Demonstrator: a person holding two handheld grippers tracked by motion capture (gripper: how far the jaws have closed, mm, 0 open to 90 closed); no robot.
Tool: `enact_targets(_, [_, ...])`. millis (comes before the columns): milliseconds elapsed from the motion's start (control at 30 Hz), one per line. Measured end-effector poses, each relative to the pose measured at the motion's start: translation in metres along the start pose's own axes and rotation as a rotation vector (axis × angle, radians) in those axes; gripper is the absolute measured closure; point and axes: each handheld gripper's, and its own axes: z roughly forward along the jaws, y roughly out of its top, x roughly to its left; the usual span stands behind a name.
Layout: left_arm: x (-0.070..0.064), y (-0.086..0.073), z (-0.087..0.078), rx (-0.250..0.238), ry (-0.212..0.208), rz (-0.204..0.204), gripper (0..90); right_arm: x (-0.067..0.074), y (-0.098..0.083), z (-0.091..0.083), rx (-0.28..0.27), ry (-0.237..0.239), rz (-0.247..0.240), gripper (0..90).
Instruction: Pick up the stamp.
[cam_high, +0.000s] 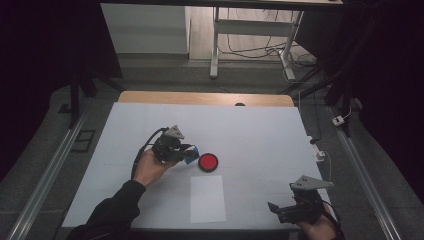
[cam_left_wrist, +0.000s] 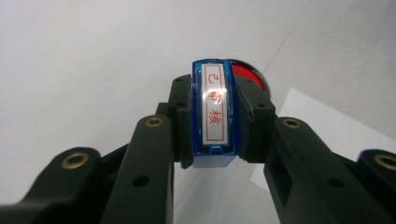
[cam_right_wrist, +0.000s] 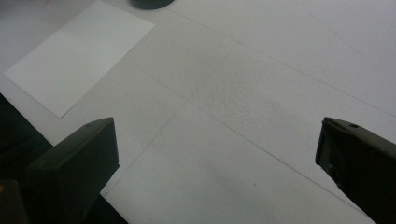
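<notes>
Blue stamp (cam_left_wrist: 214, 116) pinched in left tool (cam_high: 191, 154), just beside red ink pad (cam_high: 208, 162). Inking likely next; white paper (cam_high: 207, 199) unstamped. Right tool (cam_right_wrist: 217, 163) spread, idle.

Black tool (cam_left_wrist: 212, 135) jaws with brass screw inserts; grey three-cornered top plates; black cable; dark sleeve (cam_high: 112, 210).
</notes>
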Motion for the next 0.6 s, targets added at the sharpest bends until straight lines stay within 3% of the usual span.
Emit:
enact_targets(200, [-0.01,0.002,-0.008,-0.012,-0.033,0.009,70.1,0.0,0.0,0.0,0.0,0.001,0.002,0.0])
enact_targets(600, [-0.028,-0.005,-0.027,-0.037,-0.049,-0.005,70.1,0.0,0.001,0.001,0.003,0.001,-0.004,0.0])
